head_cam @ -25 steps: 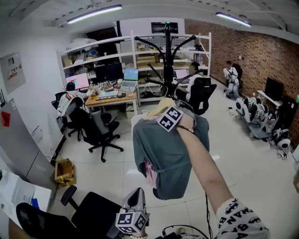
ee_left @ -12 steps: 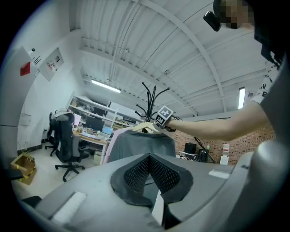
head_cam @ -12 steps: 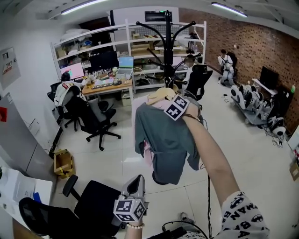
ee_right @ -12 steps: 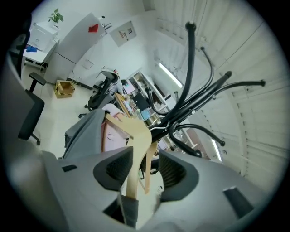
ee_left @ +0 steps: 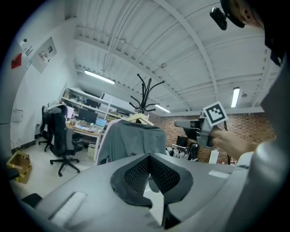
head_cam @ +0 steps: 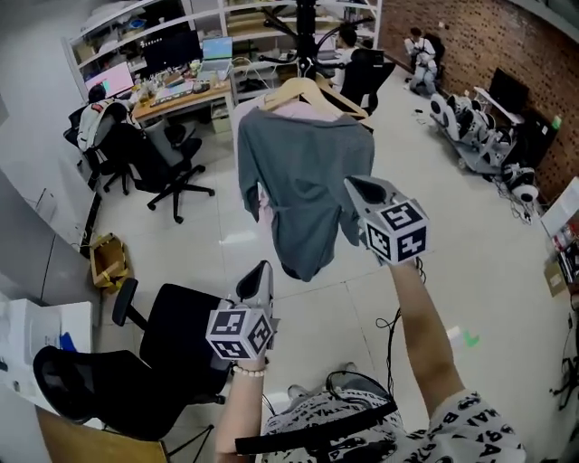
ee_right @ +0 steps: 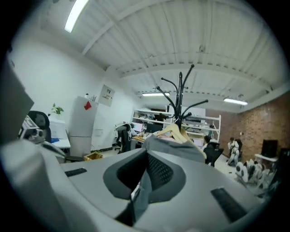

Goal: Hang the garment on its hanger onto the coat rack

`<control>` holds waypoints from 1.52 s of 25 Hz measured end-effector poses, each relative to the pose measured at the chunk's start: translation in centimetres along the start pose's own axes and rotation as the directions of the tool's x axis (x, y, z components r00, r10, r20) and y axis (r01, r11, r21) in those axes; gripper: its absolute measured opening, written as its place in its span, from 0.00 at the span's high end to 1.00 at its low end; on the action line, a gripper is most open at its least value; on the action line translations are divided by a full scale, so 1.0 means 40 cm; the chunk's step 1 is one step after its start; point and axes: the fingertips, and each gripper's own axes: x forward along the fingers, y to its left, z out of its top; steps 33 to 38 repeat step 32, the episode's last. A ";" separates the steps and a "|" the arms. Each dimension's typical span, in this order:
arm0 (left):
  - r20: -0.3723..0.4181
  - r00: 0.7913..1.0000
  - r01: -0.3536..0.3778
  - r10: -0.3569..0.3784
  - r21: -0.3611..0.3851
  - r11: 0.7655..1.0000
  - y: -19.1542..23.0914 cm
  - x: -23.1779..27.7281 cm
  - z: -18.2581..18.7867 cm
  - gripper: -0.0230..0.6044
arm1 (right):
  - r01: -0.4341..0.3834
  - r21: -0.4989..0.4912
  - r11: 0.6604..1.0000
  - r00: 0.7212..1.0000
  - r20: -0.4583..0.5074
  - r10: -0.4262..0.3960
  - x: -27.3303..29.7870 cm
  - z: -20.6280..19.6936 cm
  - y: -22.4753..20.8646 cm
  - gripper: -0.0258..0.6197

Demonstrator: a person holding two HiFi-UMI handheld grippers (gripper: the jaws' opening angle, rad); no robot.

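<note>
A grey-green garment (head_cam: 298, 181) hangs on a wooden hanger (head_cam: 303, 89), whose hook sits up at the black coat rack (head_cam: 306, 18). My right gripper (head_cam: 355, 184) is in front of the garment's right side, apart from it. Its jaws have just been closing and stand shut with nothing between them. Lower down, my left gripper (head_cam: 263, 268) points toward the garment's hem, shut and empty. The left gripper view shows the garment (ee_left: 131, 140), the rack (ee_left: 144, 93) and the right gripper (ee_left: 179, 123). In the right gripper view the hanger (ee_right: 174, 131) sits below the rack (ee_right: 180, 97).
A black office chair (head_cam: 172, 325) stands close at my lower left, another (head_cam: 163, 167) further back by a desk with monitors (head_cam: 172, 86). A cardboard box (head_cam: 104, 262) lies at the left. Cables (head_cam: 398, 316) run over the floor. Seated people and equipment line the brick wall (head_cam: 507, 45).
My right gripper has let go of the hanger and pulled back and down toward me, jaws now shut. The garment stays hanging on the rack. The head view has tilted downward.
</note>
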 end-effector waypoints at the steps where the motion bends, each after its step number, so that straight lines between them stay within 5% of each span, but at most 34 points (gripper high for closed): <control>1: -0.014 1.000 0.007 -0.007 0.001 1.000 -0.014 -0.001 -0.011 0.96 | -0.014 0.047 0.999 1.000 -0.004 0.015 -0.039 -0.037 0.022 0.95; 7: -0.069 0.997 0.032 -0.034 -0.024 0.999 -0.086 0.039 -0.088 0.96 | -0.018 0.273 0.962 1.000 -0.006 0.020 -0.201 -0.214 0.064 0.95; 15: -0.100 0.995 0.016 -0.021 -0.055 0.998 -0.160 0.087 -0.148 0.96 | -0.022 0.357 0.934 0.996 -0.073 0.052 -0.241 -0.361 0.041 0.94; 38: -0.095 0.995 0.004 -0.008 -0.042 0.999 -0.182 0.156 -0.136 0.96 | -0.048 0.339 0.940 0.994 -0.079 0.079 -0.212 -0.374 -0.001 0.94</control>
